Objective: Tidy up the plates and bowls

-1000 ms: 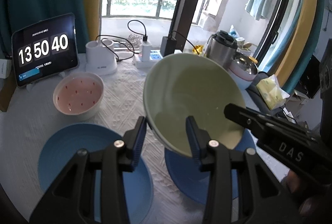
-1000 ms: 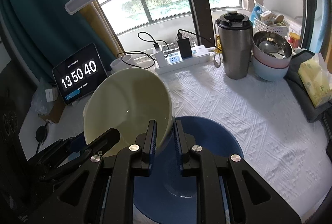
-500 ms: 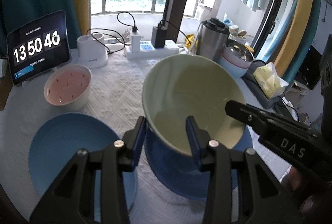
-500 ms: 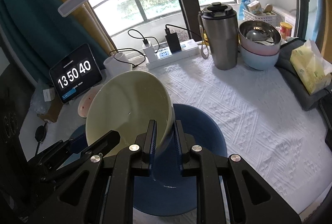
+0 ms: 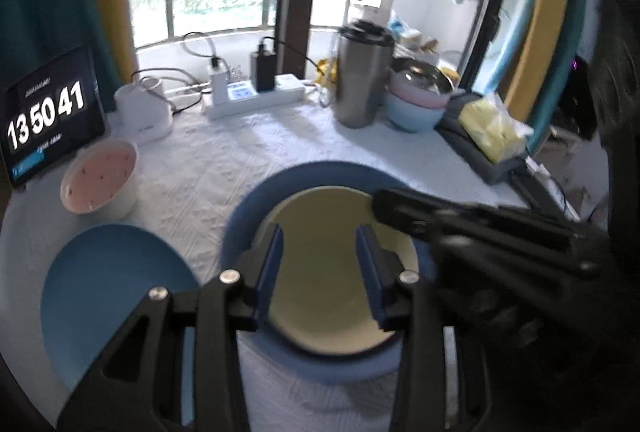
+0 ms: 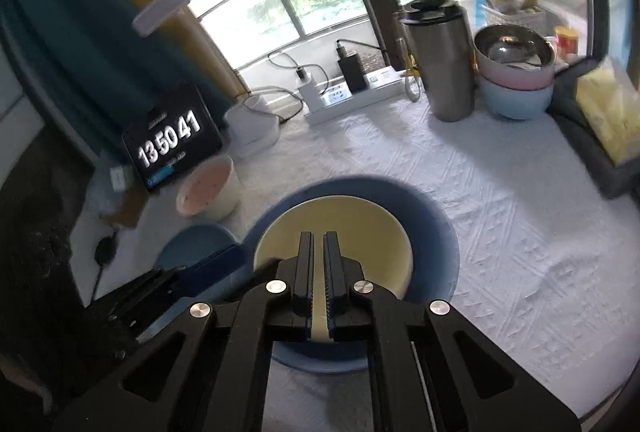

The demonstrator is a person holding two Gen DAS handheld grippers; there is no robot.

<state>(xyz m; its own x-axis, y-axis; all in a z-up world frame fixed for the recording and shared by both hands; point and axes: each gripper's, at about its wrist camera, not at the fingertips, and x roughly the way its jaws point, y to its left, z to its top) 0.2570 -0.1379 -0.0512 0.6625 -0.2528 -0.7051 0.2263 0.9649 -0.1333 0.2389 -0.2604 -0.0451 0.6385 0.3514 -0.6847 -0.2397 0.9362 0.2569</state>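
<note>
right gripper [image 6: 319, 244] closed, empty | cream bowl [image 6: 360, 232] in blue plate [image 6: 432, 216]

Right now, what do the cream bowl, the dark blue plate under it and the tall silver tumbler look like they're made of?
Cream bowl: probably matte plastic or melamine, since its smooth, even surface shows only a faint sheen.
Dark blue plate: seemingly the same matte plastic, flat in colour with no glaze glare.
Tall silver tumbler: brushed stainless steel, with soft vertical reflections, and a black lid that is likely plastic.

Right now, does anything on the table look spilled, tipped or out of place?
Nothing stands out. The cream bowl sits upright in the dark blue plate, and the pink bowl and light blue plate stand level.
</note>
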